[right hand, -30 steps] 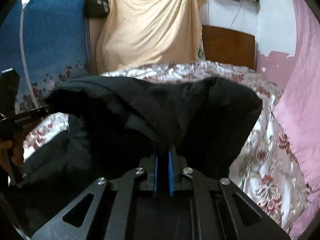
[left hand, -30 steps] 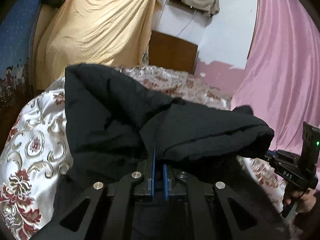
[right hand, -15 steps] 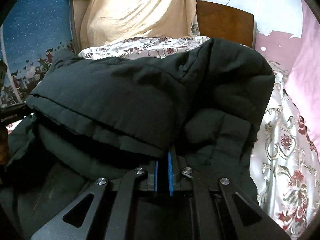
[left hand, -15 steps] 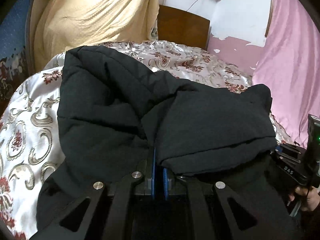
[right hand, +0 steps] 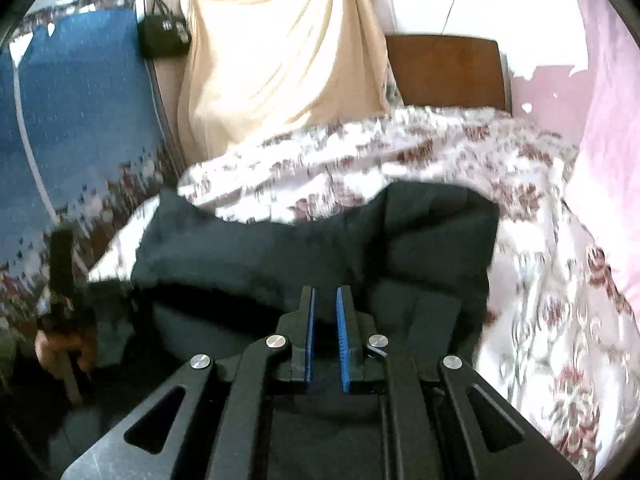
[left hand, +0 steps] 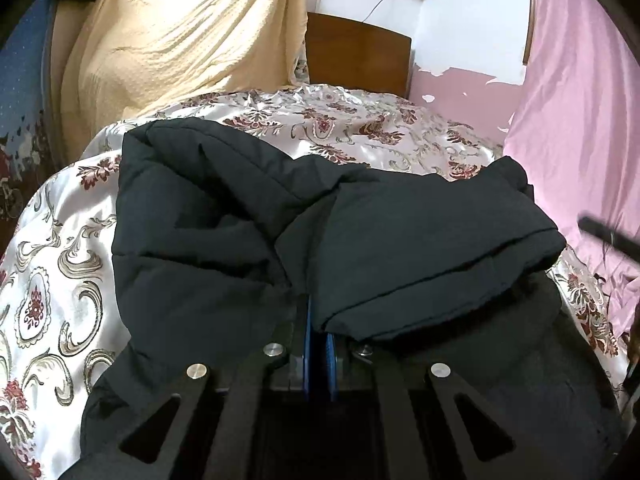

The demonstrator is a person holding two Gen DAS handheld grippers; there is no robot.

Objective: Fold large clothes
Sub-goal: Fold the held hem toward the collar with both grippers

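One black jacket [left hand: 248, 216] folded on bedspread [left hand: 52, 264], left gripper [left hand: 318, 320] clamping it

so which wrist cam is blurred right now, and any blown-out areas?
Right wrist: motion blur smears the bedspread and jacket; the beige drape is overexposed; only the open right claw stays sharp. Left wrist: sharp and evenly lit, jacket seams crisp, left claw shut on the jacket; fisheye vignette in both.
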